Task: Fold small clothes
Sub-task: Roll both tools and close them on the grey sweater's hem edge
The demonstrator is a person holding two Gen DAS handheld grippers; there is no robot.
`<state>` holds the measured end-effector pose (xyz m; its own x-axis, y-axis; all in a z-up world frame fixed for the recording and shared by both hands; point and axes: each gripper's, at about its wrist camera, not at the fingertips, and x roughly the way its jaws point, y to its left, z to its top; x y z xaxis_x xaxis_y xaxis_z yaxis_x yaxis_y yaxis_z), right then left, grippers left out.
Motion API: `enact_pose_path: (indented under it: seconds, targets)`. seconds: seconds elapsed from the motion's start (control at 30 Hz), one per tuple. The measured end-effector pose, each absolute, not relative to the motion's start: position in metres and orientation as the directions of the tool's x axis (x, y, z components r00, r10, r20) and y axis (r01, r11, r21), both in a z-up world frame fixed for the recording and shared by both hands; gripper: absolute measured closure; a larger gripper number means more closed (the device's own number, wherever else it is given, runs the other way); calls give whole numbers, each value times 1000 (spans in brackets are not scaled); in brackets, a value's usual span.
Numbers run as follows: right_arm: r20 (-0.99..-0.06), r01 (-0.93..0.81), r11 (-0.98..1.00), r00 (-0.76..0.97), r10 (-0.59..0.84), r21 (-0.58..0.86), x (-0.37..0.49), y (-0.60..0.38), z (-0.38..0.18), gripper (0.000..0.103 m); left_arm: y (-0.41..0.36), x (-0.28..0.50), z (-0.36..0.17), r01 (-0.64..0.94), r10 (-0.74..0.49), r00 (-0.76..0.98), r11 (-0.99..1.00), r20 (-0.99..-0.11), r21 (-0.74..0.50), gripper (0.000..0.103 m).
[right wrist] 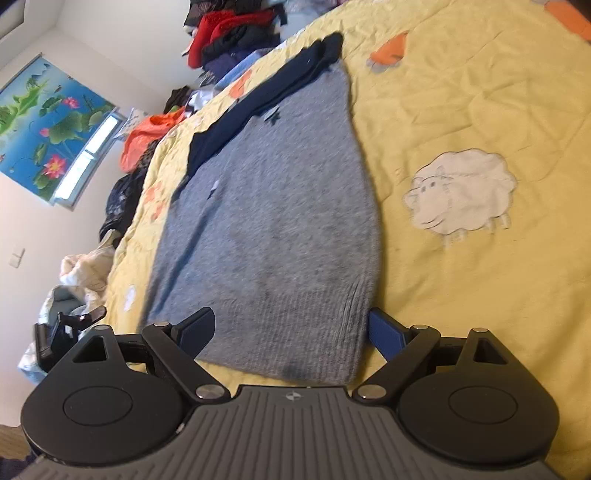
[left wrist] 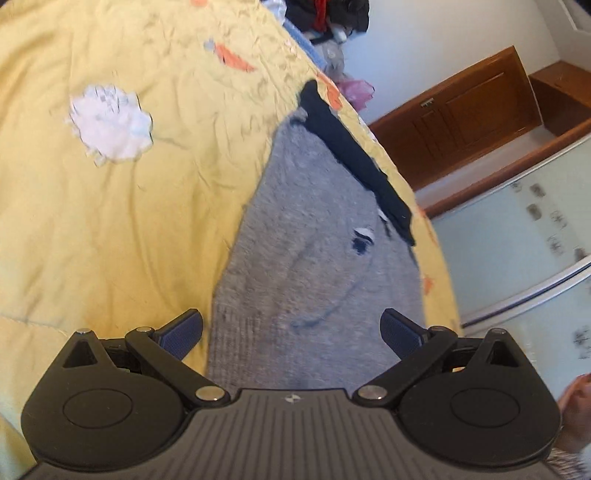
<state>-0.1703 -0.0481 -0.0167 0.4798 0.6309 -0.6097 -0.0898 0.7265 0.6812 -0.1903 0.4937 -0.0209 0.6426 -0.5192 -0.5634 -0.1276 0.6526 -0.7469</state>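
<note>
A small grey knitted sweater (left wrist: 314, 258) with a dark navy sleeve or band (left wrist: 351, 155) along its far edge lies flat on a yellow quilt (left wrist: 129, 221). My left gripper (left wrist: 291, 332) is open just above the sweater's ribbed hem, nothing between its fingers. In the right wrist view the same grey sweater (right wrist: 269, 221) stretches away with the navy part (right wrist: 266, 92) on its left side. My right gripper (right wrist: 291, 332) hangs open over the ribbed hem, its blue pads (right wrist: 384, 332) either side of the hem's width, holding nothing.
The quilt (right wrist: 480, 110) has a white sheep patch (right wrist: 458, 192) and orange patches. Piles of clothes (right wrist: 229, 33) lie beyond the bed's far edge. A wooden cabinet (left wrist: 461, 118) and a glass sliding door (left wrist: 517, 240) stand past the bed's side. The other gripper (right wrist: 70, 325) shows at lower left.
</note>
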Motion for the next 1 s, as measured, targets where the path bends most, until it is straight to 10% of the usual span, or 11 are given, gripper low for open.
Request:
enact_pose_path:
  seconds: [0.4,0.57,1.0]
  targets:
    - [-496,37,533,424,758,845,-144,-61,-36,30,489,-172,-30,-121,-656,528,570,-539,-813,1]
    - [-522,77,541,407,750,837,-141,-68,-42,51,481,-166,-37,-131,-647,486,611,-588,-781,54]
    - [-493,91,518,479,726,851,-106,-87,-49,45,484,-156,-40,-127,-663,492,587,-565,-800,54]
